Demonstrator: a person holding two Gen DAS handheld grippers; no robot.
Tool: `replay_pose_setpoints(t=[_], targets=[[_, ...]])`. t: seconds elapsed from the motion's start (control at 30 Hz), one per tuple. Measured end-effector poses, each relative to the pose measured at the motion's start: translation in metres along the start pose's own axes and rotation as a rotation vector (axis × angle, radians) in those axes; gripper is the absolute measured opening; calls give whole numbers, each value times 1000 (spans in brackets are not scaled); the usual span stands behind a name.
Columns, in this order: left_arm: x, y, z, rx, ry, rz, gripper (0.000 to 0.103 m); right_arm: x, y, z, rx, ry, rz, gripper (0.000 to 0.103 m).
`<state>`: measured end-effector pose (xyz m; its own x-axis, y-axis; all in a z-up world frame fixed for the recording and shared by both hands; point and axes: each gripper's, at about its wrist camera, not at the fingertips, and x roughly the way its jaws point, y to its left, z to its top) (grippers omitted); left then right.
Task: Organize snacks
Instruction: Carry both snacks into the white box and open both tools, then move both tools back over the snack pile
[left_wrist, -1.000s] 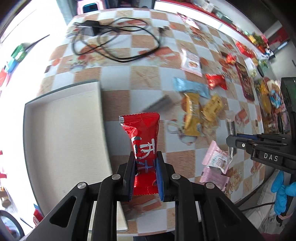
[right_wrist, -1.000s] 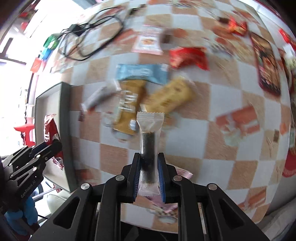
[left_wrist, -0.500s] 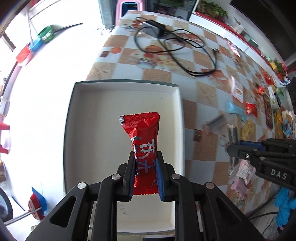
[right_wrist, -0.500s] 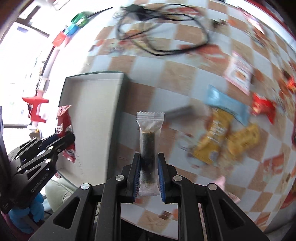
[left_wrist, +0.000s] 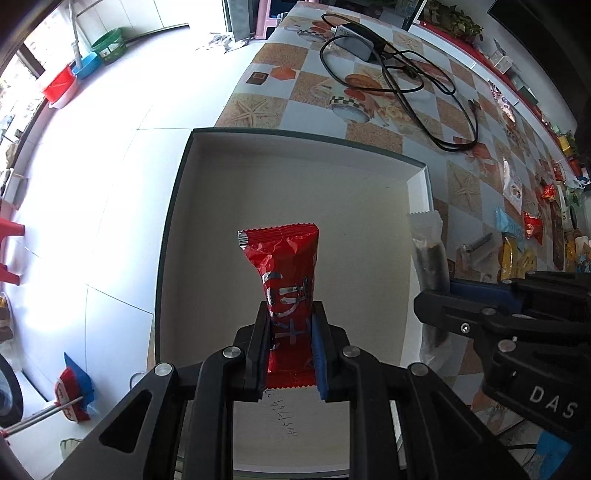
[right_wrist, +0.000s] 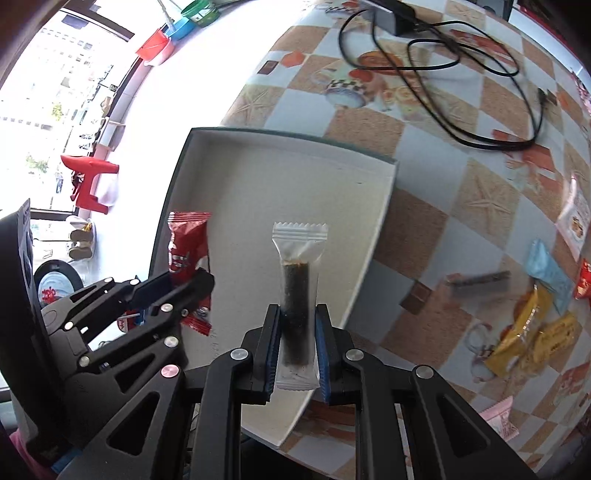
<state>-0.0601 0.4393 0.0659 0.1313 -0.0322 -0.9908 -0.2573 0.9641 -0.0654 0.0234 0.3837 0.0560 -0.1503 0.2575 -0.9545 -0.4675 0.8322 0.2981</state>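
My left gripper (left_wrist: 290, 354) is shut on a red snack packet (left_wrist: 286, 269) and holds it upright over the white tray (left_wrist: 351, 177), near its middle. My right gripper (right_wrist: 297, 350) is shut on a clear packet with a dark roll inside (right_wrist: 297, 291), above the tray's (right_wrist: 295, 173) right half. The left wrist view shows that clear packet (left_wrist: 430, 258) at the tray's right wall, with the right gripper (left_wrist: 443, 291) beside it. The right wrist view shows the left gripper (right_wrist: 192, 288) and red packet (right_wrist: 186, 243) over the tray's left edge. The tray holds nothing on its floor.
Loose snacks lie on the checkered tablecloth to the right: yellow packets (right_wrist: 528, 328), a blue packet (right_wrist: 550, 273), a pink packet (right_wrist: 500, 417), a dark bar (right_wrist: 476, 280). A black cable with adapter (left_wrist: 399, 70) sprawls beyond the tray. Left of the tray the table ends above white floor.
Both grippers have swung left from the snack pile to above the white tray, each still holding its packet. The tray now fills the middle of both views.
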Motion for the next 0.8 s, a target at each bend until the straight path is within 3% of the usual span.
replay_pose_setpoints(t=[0.33, 0.37, 0.4, 0.47, 0.5, 0.6, 0.63, 0.8], targets=[[13, 2, -10, 20, 40, 0, 26, 22, 9, 0, 2, 33, 3, 20], [13, 1, -11, 29, 42, -1, 36, 22, 10, 0, 4, 36, 6, 20], [12, 1, -13, 36, 43, 3, 55, 24, 10, -1, 6, 43, 8, 20], [8, 0, -14, 41, 29, 23, 76, 25, 8, -2, 7, 54, 3, 23], [5, -1, -15, 43, 11, 33, 79, 26, 7, -2, 6, 56, -7, 32], [3, -4, -14, 48, 18, 40, 79, 19, 2, -4, 6, 27, -40, 80], [2, -4, -14, 49, 21, 40, 79, 15, 1, -4, 7, 16, -46, 85], [-2, -19, -11, 81, 24, 40, 79, 2, -24, -8, 34, 0, -98, 85]])
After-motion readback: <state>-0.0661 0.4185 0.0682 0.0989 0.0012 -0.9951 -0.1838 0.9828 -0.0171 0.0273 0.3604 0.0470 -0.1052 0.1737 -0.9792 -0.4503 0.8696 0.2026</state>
